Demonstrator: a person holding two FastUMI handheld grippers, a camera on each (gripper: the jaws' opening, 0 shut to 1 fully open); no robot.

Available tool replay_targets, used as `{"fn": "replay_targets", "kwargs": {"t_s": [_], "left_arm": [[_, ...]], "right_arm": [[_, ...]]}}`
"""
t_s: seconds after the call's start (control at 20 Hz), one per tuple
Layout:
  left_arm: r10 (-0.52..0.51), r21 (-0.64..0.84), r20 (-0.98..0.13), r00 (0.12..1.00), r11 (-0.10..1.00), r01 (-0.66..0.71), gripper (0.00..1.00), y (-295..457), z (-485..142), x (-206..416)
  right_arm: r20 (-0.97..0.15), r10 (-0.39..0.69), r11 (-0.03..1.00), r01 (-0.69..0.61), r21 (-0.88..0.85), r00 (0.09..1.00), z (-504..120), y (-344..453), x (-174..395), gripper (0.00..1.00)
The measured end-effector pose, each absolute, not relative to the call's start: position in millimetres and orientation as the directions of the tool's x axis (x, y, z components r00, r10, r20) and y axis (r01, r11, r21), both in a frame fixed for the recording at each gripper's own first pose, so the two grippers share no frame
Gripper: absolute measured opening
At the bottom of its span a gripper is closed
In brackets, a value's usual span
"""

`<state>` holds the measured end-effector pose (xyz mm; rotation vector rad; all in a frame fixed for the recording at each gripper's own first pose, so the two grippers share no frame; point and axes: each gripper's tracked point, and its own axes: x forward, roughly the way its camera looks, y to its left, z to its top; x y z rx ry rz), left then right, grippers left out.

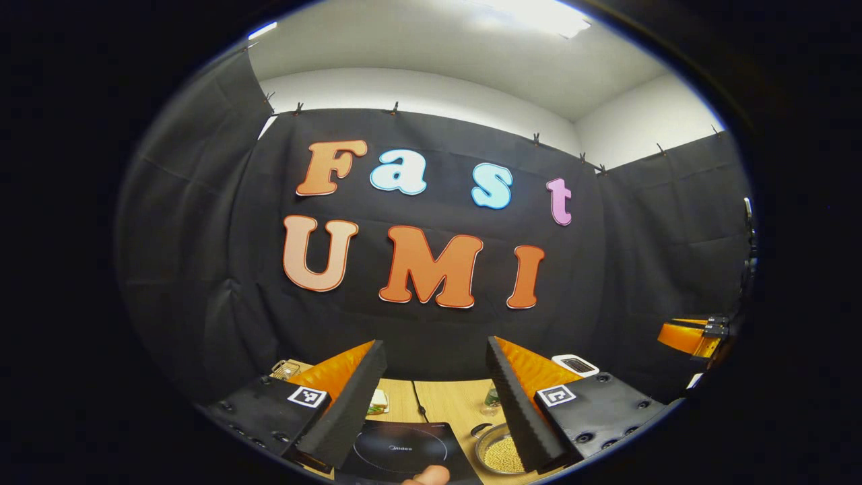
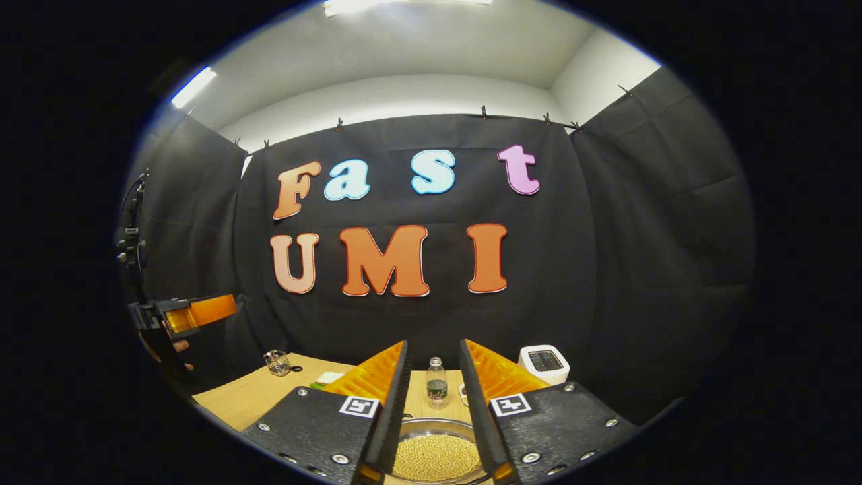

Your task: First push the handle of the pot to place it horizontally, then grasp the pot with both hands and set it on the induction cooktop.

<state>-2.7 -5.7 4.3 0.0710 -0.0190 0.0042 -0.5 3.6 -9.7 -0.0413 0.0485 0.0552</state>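
A metal pot (image 1: 502, 455) full of small yellow grains sits on the wooden table (image 1: 444, 401), to the right of the black induction cooktop (image 1: 404, 451). Its dark handle (image 1: 481, 429) sticks out toward the cooktop's far corner. My left gripper (image 1: 434, 343) is open and held above the cooktop, with the pot beside its right finger. In the right gripper view the pot (image 2: 438, 455) lies low between the fingers of my right gripper (image 2: 434, 343), which stands open above it and touches nothing. The right gripper (image 1: 693, 333) hangs far right; the left gripper (image 2: 188, 313) hangs far left.
A white toaster (image 2: 544, 362) stands at the table's back right. A small clear bottle (image 2: 436, 382) stands behind the pot. A glass jar (image 2: 276, 362) sits back left on the table (image 2: 242, 397). A fingertip (image 1: 427, 476) shows at the cooktop's near edge.
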Motion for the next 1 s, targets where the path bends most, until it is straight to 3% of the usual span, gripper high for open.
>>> {"fn": "replay_targets", "kwargs": {"t_s": [0.2,0.4,1.0], "left_arm": [[0.009,0.070,0.018,1.000,0.997,-0.010,0.99,-4.3,2.9,-2.7],[0.019,0.069,0.012,1.000,0.997,-0.020,0.98,-3.4,0.2,-1.6],[0.036,0.063,-0.003,0.999,0.997,-0.036,0.98,4.4,-7.0,2.2]], "right_arm": [[-0.082,0.043,0.998,-0.047,-0.042,0.996,-27.3,0.1,-0.7,0.15],[-0.136,0.067,0.997,-0.072,-0.027,0.988,-52.2,6.1,-1.7,0.00],[-0.345,0.037,0.998,-0.052,-0.035,0.938,-157.5,-10.0,-24.4,0.00]]}}
